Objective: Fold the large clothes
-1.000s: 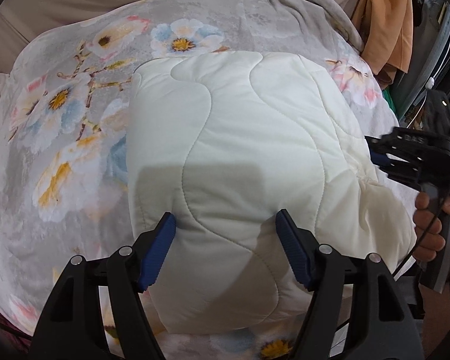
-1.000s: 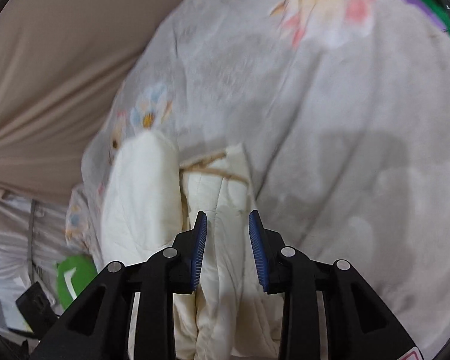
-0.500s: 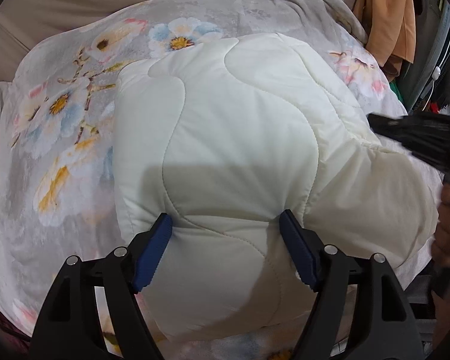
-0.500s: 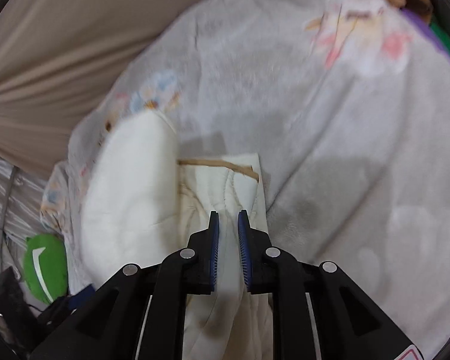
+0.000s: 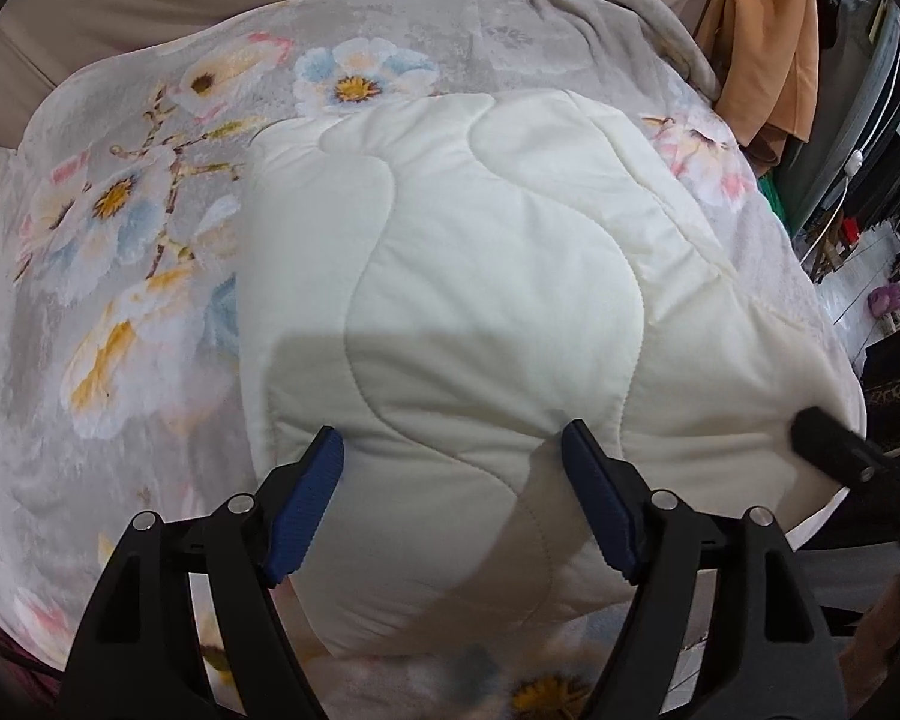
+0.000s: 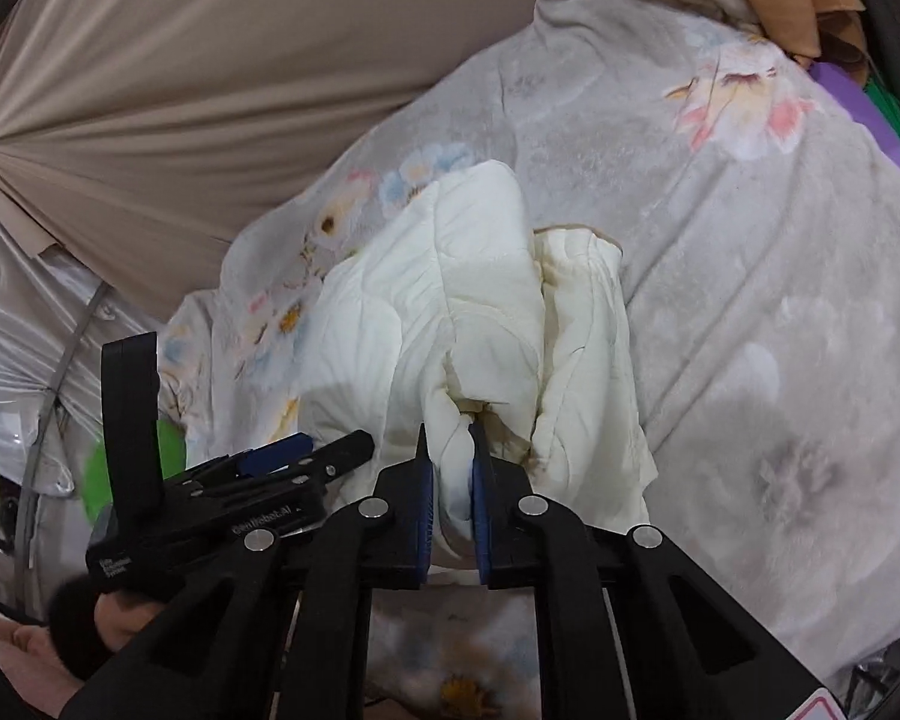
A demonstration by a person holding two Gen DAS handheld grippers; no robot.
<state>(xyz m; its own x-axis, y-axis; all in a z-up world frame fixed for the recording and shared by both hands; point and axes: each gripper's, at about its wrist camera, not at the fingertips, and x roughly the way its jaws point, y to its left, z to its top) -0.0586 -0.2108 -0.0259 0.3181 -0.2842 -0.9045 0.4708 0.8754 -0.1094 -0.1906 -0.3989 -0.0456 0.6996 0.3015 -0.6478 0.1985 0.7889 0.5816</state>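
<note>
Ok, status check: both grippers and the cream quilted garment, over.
Right gripper jaws just closed, pinching a bunched edge of the cream quilted garment. Left gripper open, jaws straddling it, no pinch. Garment on floral blanket; nothing in the way.

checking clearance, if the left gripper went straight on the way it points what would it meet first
Most likely the cream quilted garment: it fills the view between the open left gripper fingers, lying on the floral blanket.

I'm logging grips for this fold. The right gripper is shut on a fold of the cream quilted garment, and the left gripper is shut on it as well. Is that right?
Not quite. The right gripper is indeed shut on a fold of the cream quilted garment, its jaws having just closed. The left gripper, though, is open: the left wrist view shows its fingers spread wide over the garment, not pinching it.
</note>
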